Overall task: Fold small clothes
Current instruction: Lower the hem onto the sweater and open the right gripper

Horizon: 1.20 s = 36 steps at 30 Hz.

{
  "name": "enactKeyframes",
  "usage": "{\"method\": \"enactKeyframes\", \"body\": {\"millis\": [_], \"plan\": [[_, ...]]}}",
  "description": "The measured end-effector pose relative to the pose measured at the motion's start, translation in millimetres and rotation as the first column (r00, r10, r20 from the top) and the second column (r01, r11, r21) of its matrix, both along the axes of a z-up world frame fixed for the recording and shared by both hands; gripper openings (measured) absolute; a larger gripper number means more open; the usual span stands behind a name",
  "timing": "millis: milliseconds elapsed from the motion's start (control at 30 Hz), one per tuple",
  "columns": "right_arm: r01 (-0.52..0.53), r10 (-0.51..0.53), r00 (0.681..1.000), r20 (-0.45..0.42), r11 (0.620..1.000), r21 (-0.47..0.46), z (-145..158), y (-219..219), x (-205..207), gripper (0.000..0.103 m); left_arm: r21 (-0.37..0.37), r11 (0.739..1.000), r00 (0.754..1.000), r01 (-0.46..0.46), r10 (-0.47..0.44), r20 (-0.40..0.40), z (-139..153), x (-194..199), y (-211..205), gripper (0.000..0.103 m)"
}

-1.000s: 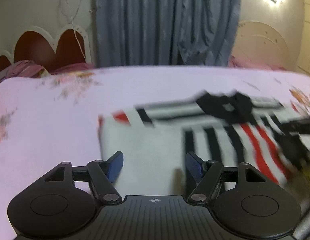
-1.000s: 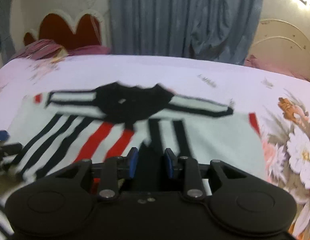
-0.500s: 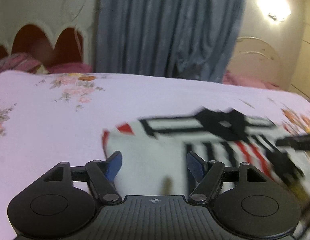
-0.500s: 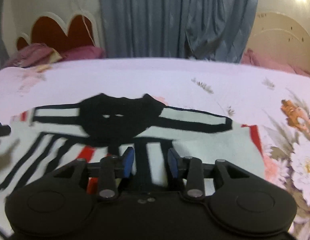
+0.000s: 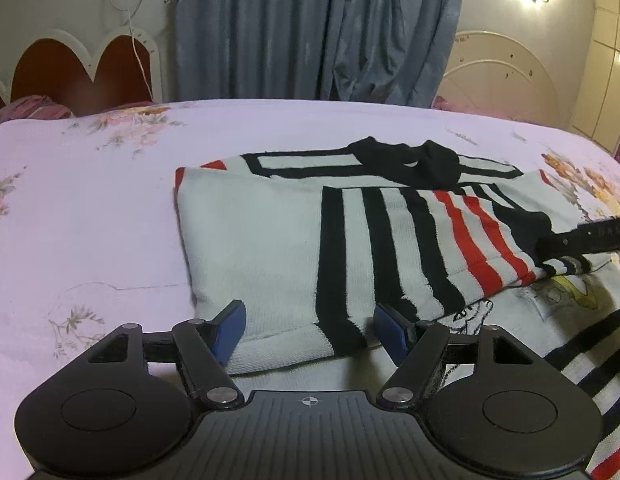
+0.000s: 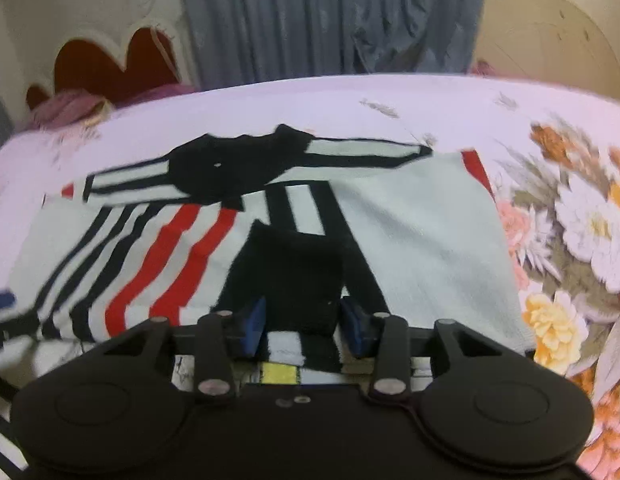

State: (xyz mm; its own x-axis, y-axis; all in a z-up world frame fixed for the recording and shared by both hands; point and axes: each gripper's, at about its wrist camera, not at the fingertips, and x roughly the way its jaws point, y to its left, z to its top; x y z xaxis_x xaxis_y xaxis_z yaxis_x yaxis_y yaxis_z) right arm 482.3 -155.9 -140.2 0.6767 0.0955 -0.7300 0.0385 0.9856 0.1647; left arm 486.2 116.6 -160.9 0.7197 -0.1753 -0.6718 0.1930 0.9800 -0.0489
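1. The striped sweater (image 5: 270, 240) lay flat on the bed (image 5: 90, 200), its black collar (image 5: 406, 158) at the far side and its folded lower edge toward both cameras; its long axis ran left to right across both views

2. In the left wrist view, the near left corner of the folded edge sat directly ahead of the left gripper (image 5: 310, 330), between the two blue fingertips (image 5: 230, 330) and close in front of them. Contact between pads and cloth could not be confirmed

3. The left gripper was released, with its jaws spread wide to either side of that corner

4. In the right wrist view, a black panel of the sweater (image 6: 294, 280) lay straight ahead of the right gripper (image 6: 302, 330), reaching down between its blue fingertips (image 6: 252, 330)

5. The right gripper was parted moderately, narrower than the left. The cloth lay in the gap, but the pads did not appear to clamp it

6. Judgement: the left gripper was the nearer to the left edge and the right gripper to the middle-right edge. A fold carrying the near edge away toward the collar would need both jaws closed on the cloth first

7. A second printed garment (image 5: 550, 300) lay under the near right part of the sweater and could be caught with it
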Motion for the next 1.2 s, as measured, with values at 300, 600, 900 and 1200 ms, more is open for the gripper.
{"method": "enactKeyframes", "body": {"millis": [300,600,900,1200], "plan": [[-0.052,0.05,0.998,0.049,0.998,0.034,15,-9,-16,0.007,-0.036,0.999,0.999,-0.019,0.02,0.028,7,-2,6,0.071],[-0.078,0.086,0.992,0.095,0.994,-0.081,11,9,-23,0.024,0.091,0.996,0.998,0.01,-0.004,-0.063,-6,11,-28,0.072],[-0.097,0.11,0.989,0.102,0.987,-0.125,32,2,-63,0.051,0.223,0.973,0.999,-0.053,0.05,0.017,13,-37,-45,0.092],[-0.131,0.137,0.987,0.082,0.989,-0.075,29,-20,-129,0.052,0.212,0.975,0.997,-0.072,0.067,0.03,28,-102,-54,0.092]]}}
